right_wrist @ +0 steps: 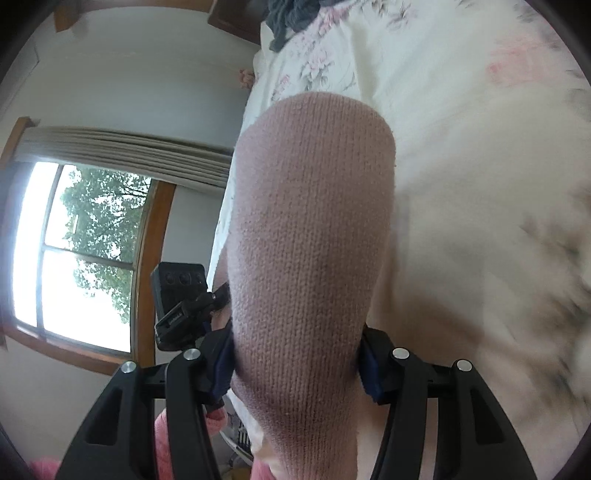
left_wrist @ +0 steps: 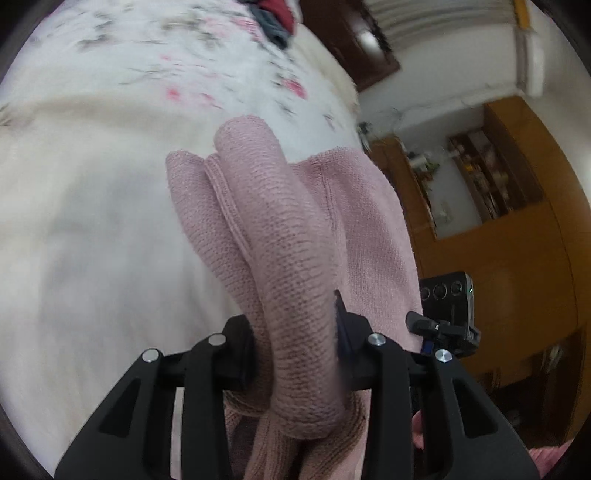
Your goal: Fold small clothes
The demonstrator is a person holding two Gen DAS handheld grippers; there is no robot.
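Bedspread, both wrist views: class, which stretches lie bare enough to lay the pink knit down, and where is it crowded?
Both grippers, left and right, clamp the pink knit garment. The plain cream stretch of bedspread left of the garment is bare; so is the patch to its right in the right view. Crowded: the dark clothes pile at the far end.

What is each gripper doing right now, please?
Left gripper: shut on the pink knit.
Right gripper: shut on the same pink knit.
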